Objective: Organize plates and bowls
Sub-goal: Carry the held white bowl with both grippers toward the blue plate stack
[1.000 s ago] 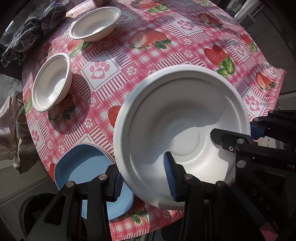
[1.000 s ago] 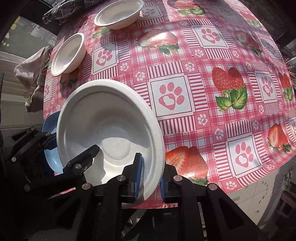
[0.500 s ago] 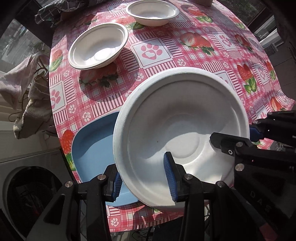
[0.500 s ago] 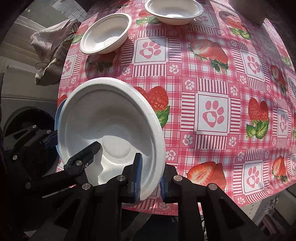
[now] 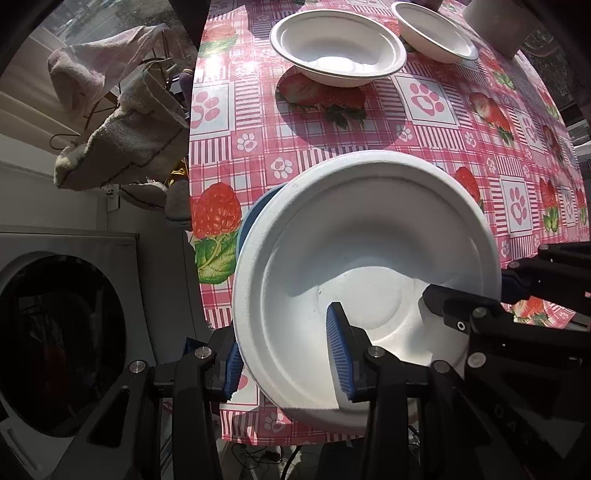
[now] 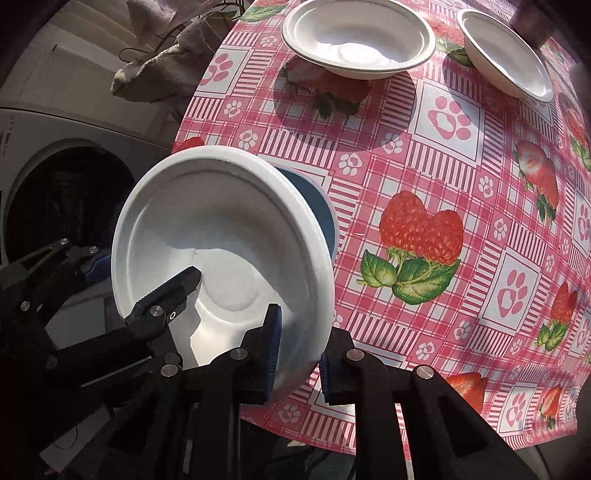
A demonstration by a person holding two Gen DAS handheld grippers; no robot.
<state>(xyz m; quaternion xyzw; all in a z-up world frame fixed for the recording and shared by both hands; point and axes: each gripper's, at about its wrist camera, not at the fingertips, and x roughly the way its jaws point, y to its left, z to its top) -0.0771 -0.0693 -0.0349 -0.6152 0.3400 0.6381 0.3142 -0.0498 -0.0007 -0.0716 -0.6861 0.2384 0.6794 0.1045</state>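
White plate [image 5: 369, 236], rim pinched by near-closed right gripper [image 6: 298, 354] and partly open left gripper [image 5: 288, 354] fingers, has swung from beside to over blue plate [image 6: 317, 206] at tabletop [image 5: 461, 140] edge; stacking looks imminent.

Blue plate [image 6: 321, 218] mostly hidden beneath the white plate [image 6: 221, 236]; second bowl [image 5: 436, 31] cropped at the top edge.

Large plate [image 5: 354, 236] held over the table [image 5: 461, 147] edge, another plate [image 6: 314, 203] beneath it, two bowls [image 5: 336, 48] [image 5: 436, 31] behind.
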